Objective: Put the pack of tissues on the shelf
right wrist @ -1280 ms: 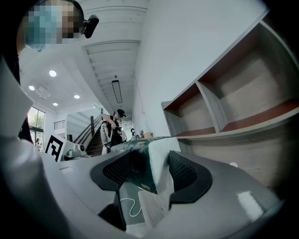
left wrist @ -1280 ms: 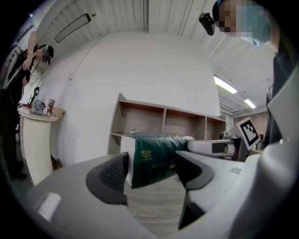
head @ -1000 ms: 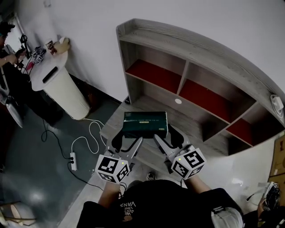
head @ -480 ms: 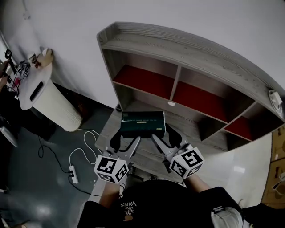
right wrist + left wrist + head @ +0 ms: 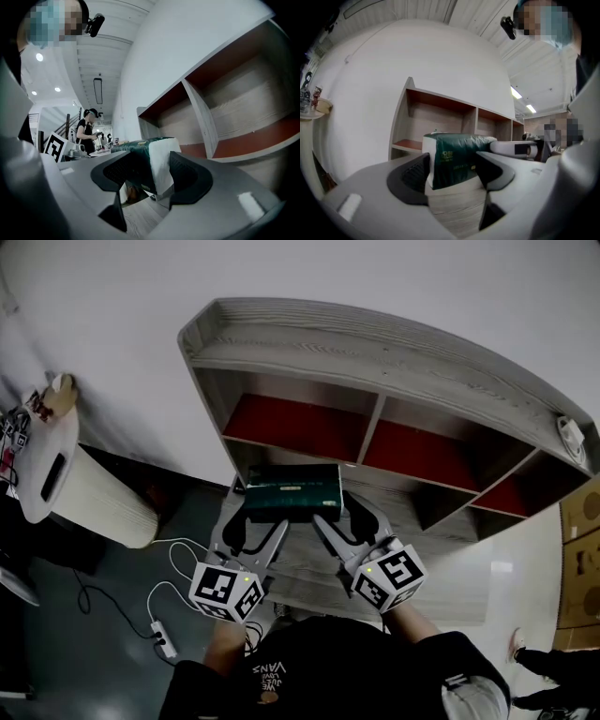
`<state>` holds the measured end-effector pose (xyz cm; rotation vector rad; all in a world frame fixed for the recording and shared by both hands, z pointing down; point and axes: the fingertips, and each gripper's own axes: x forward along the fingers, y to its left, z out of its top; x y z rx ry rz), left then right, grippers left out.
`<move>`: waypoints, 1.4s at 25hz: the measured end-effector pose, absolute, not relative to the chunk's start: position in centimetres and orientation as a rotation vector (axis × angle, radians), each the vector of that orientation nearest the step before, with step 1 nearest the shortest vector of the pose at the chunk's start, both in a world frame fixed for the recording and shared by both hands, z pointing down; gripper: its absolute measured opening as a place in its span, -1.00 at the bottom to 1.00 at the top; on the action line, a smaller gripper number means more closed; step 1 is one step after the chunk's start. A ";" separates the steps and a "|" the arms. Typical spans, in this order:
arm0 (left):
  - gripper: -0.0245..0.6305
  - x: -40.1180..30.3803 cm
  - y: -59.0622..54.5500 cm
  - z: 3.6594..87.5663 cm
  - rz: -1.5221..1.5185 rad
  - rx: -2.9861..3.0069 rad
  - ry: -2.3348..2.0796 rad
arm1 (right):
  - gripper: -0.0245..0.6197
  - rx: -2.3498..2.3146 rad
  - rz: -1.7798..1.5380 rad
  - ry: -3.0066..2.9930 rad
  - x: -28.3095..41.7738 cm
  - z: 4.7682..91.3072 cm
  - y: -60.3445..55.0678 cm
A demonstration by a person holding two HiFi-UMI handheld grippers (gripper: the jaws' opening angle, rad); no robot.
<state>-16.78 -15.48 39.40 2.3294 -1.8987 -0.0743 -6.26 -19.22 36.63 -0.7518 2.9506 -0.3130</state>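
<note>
You have the dark green, plastic-wrapped brick-shaped pack of tissues [image 5: 292, 493] carried between both tools, lying lengthwise across your front. Its wrap is glossy and slightly crinkled, with a strip of pale print along the top. The end facing the right gripper's camera is white, while the face toward the left one is green with small light lettering.

The left gripper [image 5: 255, 521] has its jaws closed against one end of the pack, the dark ribbed pads pressing on either side. The right gripper [image 5: 345, 519] is clamped the same way on the white end.

The pack sits at the mouth of the left compartment of the grey wood-grain shelf unit [image 5: 375, 343], above the unit's grey lower ledge [image 5: 305, 563]. The right gripper view shows a gap under that end; whether the other end touches the boards is unclear.

The shelf's boards are matte and streaked with grain, and upright dividers split it into open bays with flat red floors [image 5: 300, 423].

Off to your left stands a smooth white cylindrical bin [image 5: 94, 498] against the white wall, and a white power strip [image 5: 165, 649] lies on the dark floor.
</note>
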 end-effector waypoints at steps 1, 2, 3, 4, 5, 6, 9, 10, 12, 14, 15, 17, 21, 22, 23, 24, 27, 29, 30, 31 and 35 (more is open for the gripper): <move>0.15 -17.2 -15.9 39.1 -0.074 2.346 -1.890 | -0.18 -0.769 -0.306 2.942 -6.6 36.3 -19.5; 0.15 -17.6 -16.3 38.8 -0.073 2.363 -1.881 | -0.18 -0.785 -0.298 2.936 -7.0 35.9 -19.7; 0.15 -18.0 -16.7 38.6 -0.073 2.379 -1.873 | -0.18 -0.799 -0.289 2.929 -7.4 35.6 -20.0; 0.15 -18.4 -17.0 38.3 -0.072 2.395 -1.866 | -0.18 -0.812 -0.280 2.922 -7.7 35.4 -20.2; 0.15 -18.7 -17.4 38.1 -0.072 2.410 -1.859 | -0.18 -0.824 -0.272 2.914 -8.0 35.2 -20.5; 0.15 -18.9 -17.7 37.8 -0.071 2.425 -1.852 | -0.18 -0.836 -0.266 2.905 -8.2 35.0 -20.7; 0.15 -19.6 -18.7 37.1 -0.067 2.469 -1.833 | -0.18 -0.866 -0.246 2.880 -8.7 34.4 -21.4; 0.15 -19.8 -19.0 36.9 -0.065 2.482 -1.827 | -0.18 -0.873 -0.241 2.873 -8.9 34.3 -21.6; 0.15 -20.3 -19.7 36.5 -0.059 2.507 -1.812 | -0.18 -0.892 -0.234 2.858 -9.3 34.1 -22.1; 0.15 -20.5 -20.5 36.3 -0.053 2.531 -1.793 | -0.18 -0.917 -0.231 2.837 -9.6 34.0 -22.6; 0.15 -20.6 -20.9 36.2 -0.051 2.542 -1.784 | -0.18 -0.931 -0.230 2.826 -9.6 33.9 -22.9; 0.15 -20.8 -21.7 36.1 -0.045 2.560 -1.767 | -0.18 -0.954 -0.230 2.808 -9.7 34.0 -23.6; 0.15 -20.9 -23.2 36.3 -0.032 2.589 -1.731 | -0.18 -0.994 -0.235 2.789 -9.8 34.3 -24.7; 0.15 -20.9 -23.5 36.4 -0.032 2.594 -1.721 | -0.18 -1.005 -0.233 2.786 -9.8 34.4 -25.0; 0.15 -20.9 -23.8 36.5 -0.032 2.598 -1.711 | -0.18 -1.016 -0.231 2.784 -9.9 34.5 -25.2; 0.15 -21.0 -24.1 36.7 -0.032 2.601 -1.701 | -0.18 -1.027 -0.229 2.783 -9.9 34.6 -25.5; 0.14 -21.1 -25.0 37.2 -0.029 2.602 -1.676 | -0.18 -1.051 -0.233 2.784 -10.0 35.0 -26.2; 0.14 -21.2 -25.4 37.5 -0.027 2.599 -1.667 | -0.18 -1.061 -0.241 2.787 -10.2 35.3 -26.6; 0.14 -21.3 -25.6 37.6 -0.025 2.599 -1.663 | -0.18 -1.067 -0.243 2.789 -10.2 35.4 -26.8; 0.14 -21.4 -25.9 37.7 -0.022 2.598 -1.658 | -0.18 -1.072 -0.245 2.792 -10.3 35.6 -27.0; 0.14 -21.6 -26.7 38.2 -0.014 2.597 -1.648 | -0.18 -1.088 -0.242 2.799 -10.6 35.9 -27.8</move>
